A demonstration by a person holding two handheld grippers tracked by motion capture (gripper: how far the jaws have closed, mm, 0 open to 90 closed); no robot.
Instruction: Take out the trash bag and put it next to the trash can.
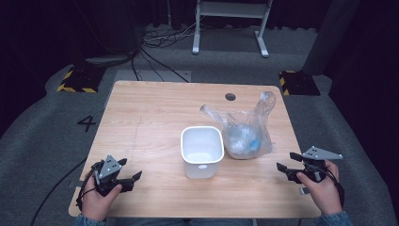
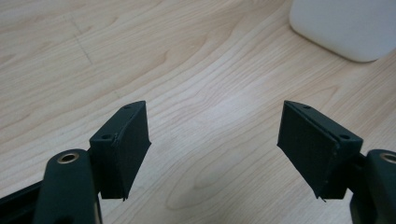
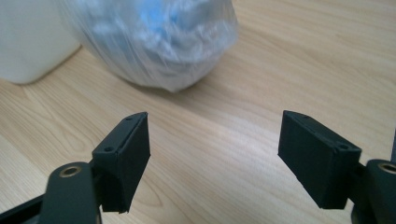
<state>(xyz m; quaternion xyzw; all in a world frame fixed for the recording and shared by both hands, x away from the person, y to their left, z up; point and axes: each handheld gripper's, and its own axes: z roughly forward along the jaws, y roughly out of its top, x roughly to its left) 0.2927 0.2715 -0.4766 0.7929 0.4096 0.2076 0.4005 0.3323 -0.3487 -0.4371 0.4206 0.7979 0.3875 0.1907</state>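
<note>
A white square bin (image 1: 202, 150) stands on the wooden table (image 1: 150, 113), near the middle. Touching its right side is a clear plastic bag (image 1: 244, 134) with its handles up and something pale and blue inside. My left gripper (image 1: 130, 170) sits low at the table's front left, open, with nothing between its jaws; the left gripper view has bare wood under them (image 2: 215, 144) and the bin's corner (image 2: 345, 28) at upper right. My right gripper (image 1: 288, 161) is at the front right edge, open and empty. In the right gripper view (image 3: 215, 149) the bag (image 3: 154, 42) lies ahead, the bin (image 3: 28, 42) at left.
A round cable hole (image 1: 230, 96) is near the table's far edge. Beyond the table stand a white metal frame (image 1: 230, 23), loose cables (image 1: 160, 37) on the grey floor and two black blocks with yellow stripes (image 1: 75, 80).
</note>
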